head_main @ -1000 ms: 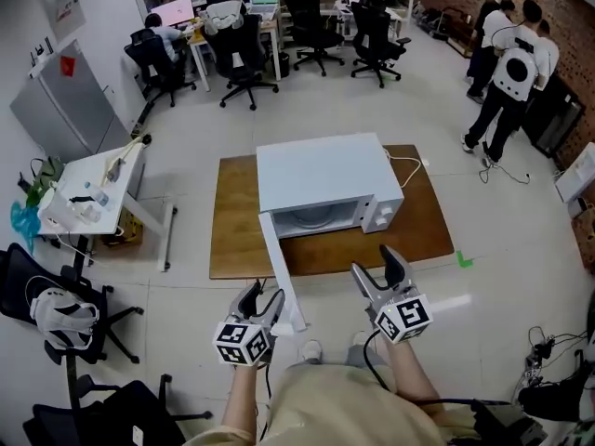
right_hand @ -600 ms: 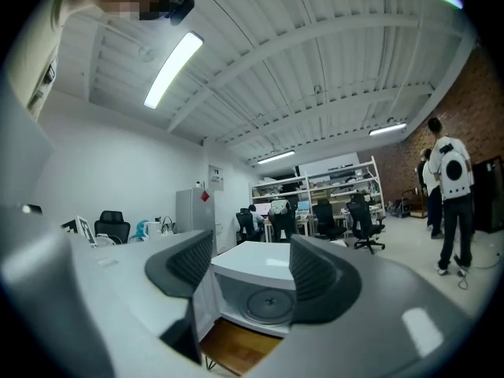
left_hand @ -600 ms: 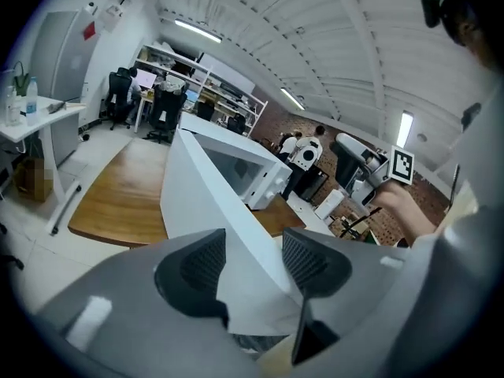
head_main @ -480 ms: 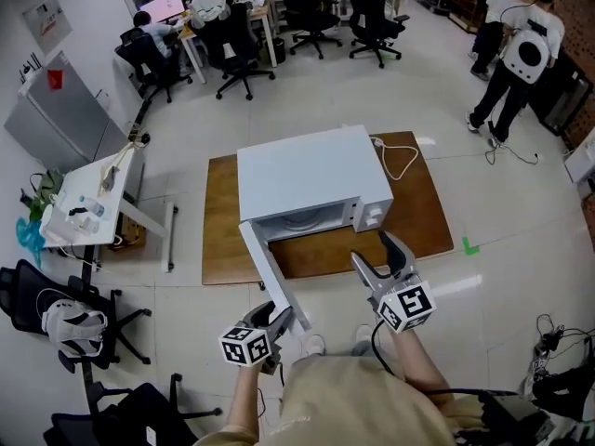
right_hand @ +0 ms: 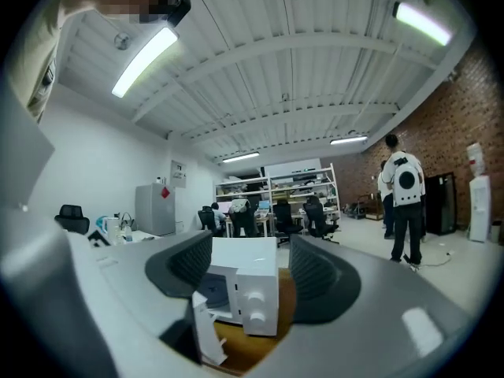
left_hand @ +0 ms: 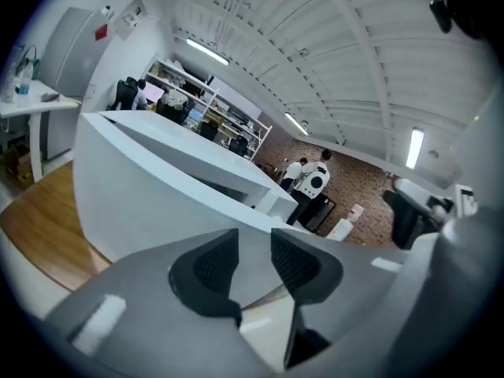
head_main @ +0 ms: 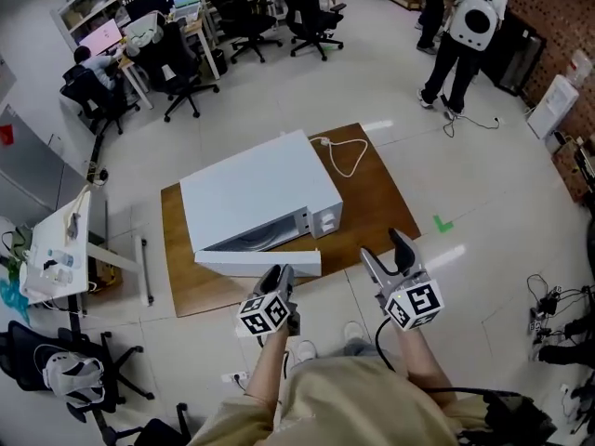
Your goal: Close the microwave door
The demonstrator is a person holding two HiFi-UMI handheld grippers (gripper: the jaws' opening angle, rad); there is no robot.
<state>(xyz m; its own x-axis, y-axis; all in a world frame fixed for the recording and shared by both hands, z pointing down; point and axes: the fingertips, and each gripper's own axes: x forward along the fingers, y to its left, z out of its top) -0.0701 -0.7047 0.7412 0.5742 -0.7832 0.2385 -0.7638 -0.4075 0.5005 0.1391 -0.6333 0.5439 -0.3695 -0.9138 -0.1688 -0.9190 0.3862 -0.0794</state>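
Observation:
A white microwave (head_main: pixel 256 193) stands on a low wooden board (head_main: pixel 372 193) on the floor. Its door (head_main: pixel 260 261) lies almost across the front, with a narrow gap left at the control-panel end. My left gripper (head_main: pixel 282 274) is right behind the door's free edge. Its jaws are closing, with a slim gap and nothing between them. In the left gripper view the door (left_hand: pixel 157 203) fills the space just ahead of the left gripper (left_hand: pixel 254 262). My right gripper (head_main: pixel 384 249) hovers open to the right of the microwave. The right gripper (right_hand: pixel 250 270) frames the microwave's knob panel (right_hand: pixel 256 305) from a distance.
A power cord (head_main: pixel 346 161) loops on the board behind the microwave. A white side table (head_main: pixel 56 249) and an office chair (head_main: pixel 56 379) are at the left. People (head_main: pixel 460 35) stand at the far right, and a green tape mark (head_main: pixel 442 223) is on the floor.
The door has swung from wide open to nearly across the microwave's front. My left gripper moved in behind it and its jaws narrowed. The right gripper shifted slightly, still open.

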